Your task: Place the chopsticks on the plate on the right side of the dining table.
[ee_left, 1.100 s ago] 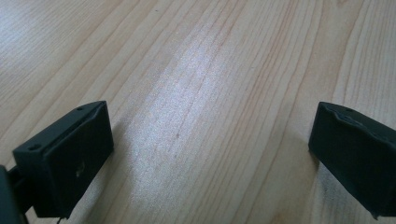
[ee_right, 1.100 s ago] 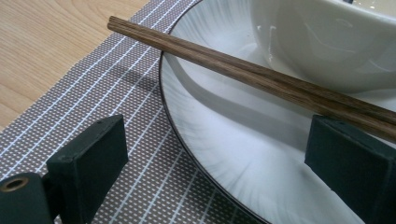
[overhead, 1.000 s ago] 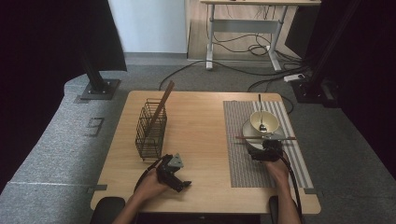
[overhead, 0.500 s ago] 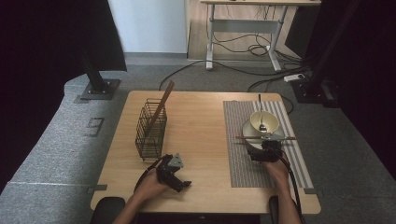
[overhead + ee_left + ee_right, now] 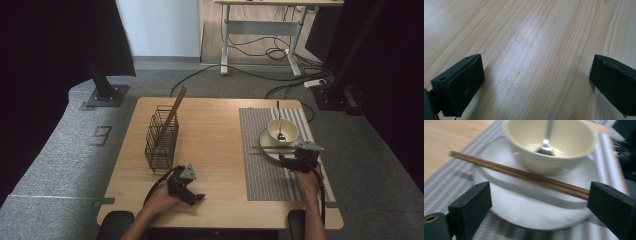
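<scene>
A cream bowl with a metal spoon in it stands on a white plate. Brown chopsticks lie across the plate's near rim. My right gripper is open just in front of the plate, its jaws on either side of the chopsticks' span, touching nothing. My left gripper is open low over bare wood near the table's front edge, with nothing between its jaws.
A striped grey placemat lies under the plate at the right. A black wire basket holding a long brown stick stands at the table's left. Cables and desk legs sit on the floor beyond.
</scene>
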`<action>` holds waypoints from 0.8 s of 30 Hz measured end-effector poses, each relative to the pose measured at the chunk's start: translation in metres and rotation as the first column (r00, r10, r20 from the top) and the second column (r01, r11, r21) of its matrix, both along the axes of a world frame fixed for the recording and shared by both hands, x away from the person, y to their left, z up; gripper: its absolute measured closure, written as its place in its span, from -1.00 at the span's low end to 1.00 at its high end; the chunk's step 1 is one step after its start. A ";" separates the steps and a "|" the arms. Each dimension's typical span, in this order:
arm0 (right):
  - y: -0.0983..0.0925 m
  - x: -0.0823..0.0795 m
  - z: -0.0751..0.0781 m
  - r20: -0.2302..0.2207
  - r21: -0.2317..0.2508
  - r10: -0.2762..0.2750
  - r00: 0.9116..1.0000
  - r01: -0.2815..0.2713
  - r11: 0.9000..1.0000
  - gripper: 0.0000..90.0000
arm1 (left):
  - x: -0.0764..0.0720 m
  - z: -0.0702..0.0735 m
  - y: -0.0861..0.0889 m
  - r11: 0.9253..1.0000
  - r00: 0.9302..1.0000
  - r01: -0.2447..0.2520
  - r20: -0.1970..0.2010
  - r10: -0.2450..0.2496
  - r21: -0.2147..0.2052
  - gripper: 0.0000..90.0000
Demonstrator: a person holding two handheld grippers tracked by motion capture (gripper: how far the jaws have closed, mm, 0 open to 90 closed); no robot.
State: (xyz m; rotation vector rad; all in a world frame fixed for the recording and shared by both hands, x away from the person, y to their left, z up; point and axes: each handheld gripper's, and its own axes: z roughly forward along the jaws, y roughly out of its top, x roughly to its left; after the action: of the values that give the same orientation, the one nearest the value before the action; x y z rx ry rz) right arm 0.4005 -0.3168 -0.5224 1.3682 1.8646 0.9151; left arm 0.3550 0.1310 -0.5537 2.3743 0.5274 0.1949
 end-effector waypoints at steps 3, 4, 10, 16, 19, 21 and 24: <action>-0.013 0.000 -0.001 0.005 -0.032 -0.053 0.999 0.053 0.998 -0.96 | 0.000 0.000 0.000 1.000 1.000 0.002 0.000 -0.002 0.001 -1.00; -0.022 0.000 -0.005 0.008 -0.035 -0.084 0.996 0.085 0.996 -0.98 | 0.000 0.000 0.000 1.000 1.000 0.002 0.000 -0.002 0.001 -1.00; -0.044 0.003 -0.015 0.005 0.013 -0.127 0.992 0.127 0.992 -1.00 | 0.000 0.000 0.000 1.000 1.000 0.002 0.001 -0.002 0.002 -1.00; -0.053 0.008 -0.020 0.004 0.048 -0.135 0.991 0.135 0.990 -1.00 | 0.000 0.000 0.000 1.000 1.000 0.002 0.000 -0.002 0.002 -1.00; -0.056 0.011 -0.023 0.000 0.061 -0.129 0.992 0.128 0.990 -1.00 | 0.000 0.000 0.000 1.000 1.000 0.001 0.000 -0.001 0.002 -1.00; -0.057 0.011 -0.024 -0.001 0.062 -0.127 0.992 0.127 0.990 -1.00 | 0.000 0.000 0.000 1.000 1.000 0.002 0.000 -0.002 0.002 -1.00; -0.060 0.014 -0.026 -0.006 0.073 -0.128 0.992 0.128 0.989 -1.00 | 0.000 0.000 0.000 1.000 1.000 0.002 0.001 -0.002 0.002 -1.00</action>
State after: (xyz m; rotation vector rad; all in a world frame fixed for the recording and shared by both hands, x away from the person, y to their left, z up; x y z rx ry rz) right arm 0.4145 -0.3768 -0.5487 1.5146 1.7371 0.9243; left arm 0.3553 0.1309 -0.5536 2.3765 0.5247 0.1952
